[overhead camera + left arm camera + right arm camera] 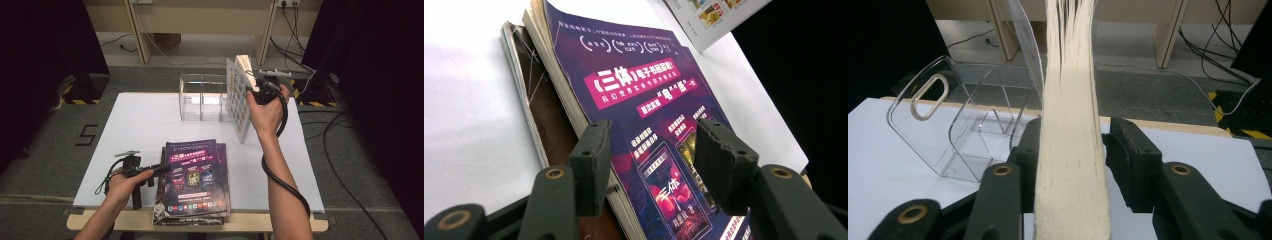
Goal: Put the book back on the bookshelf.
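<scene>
At the table's far right, the right gripper (256,86) stands a white-covered book (239,97) upright beside a clear acrylic divided rack (202,97); right gripper view: page edges between spread jaws, right pad clear. Near edge: left gripper (162,169), jaws spread, over a purple-covered magazine stack (195,177).

Black cables (295,35) are trailing over the grey floor (45,150) at upper right; a wooden frame (140,37) is standing behind the white tabletop (145,120).
</scene>
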{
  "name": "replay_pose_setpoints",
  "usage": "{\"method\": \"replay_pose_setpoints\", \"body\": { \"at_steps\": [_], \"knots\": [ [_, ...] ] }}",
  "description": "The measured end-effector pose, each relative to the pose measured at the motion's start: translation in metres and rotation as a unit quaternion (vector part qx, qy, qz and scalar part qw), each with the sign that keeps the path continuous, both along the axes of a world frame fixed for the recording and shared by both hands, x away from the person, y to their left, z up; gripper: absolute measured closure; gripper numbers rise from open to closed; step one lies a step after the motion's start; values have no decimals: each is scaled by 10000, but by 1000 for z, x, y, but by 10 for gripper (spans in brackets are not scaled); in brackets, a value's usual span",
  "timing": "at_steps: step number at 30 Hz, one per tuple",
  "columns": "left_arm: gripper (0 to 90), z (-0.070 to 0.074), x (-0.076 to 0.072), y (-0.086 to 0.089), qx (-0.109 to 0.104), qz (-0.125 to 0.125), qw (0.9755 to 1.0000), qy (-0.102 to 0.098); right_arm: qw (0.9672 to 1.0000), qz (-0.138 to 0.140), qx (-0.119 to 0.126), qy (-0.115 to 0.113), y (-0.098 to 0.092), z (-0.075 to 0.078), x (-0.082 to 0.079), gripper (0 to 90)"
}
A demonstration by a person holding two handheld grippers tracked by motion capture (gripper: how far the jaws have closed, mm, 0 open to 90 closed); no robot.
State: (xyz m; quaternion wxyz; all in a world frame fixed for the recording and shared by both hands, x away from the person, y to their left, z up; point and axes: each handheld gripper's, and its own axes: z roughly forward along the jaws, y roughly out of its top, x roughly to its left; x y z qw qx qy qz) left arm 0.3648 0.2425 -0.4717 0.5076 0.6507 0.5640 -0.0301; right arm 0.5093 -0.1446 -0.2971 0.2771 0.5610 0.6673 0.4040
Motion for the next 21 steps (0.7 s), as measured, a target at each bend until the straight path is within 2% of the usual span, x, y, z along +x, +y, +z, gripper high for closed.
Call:
{"method": "replay_pose_setpoints", "body": {
  "at_steps": [12, 21],
  "knots": [
    [482, 0, 0, 1, 30, 7, 10000, -37, 10000, -11, 13, 37, 1, -5, 0, 612],
    [481, 0, 0, 1, 40, -1, 10000, -31, 9999, -25, -59, 142, 3, -5, 7, 631]
  ]
}}
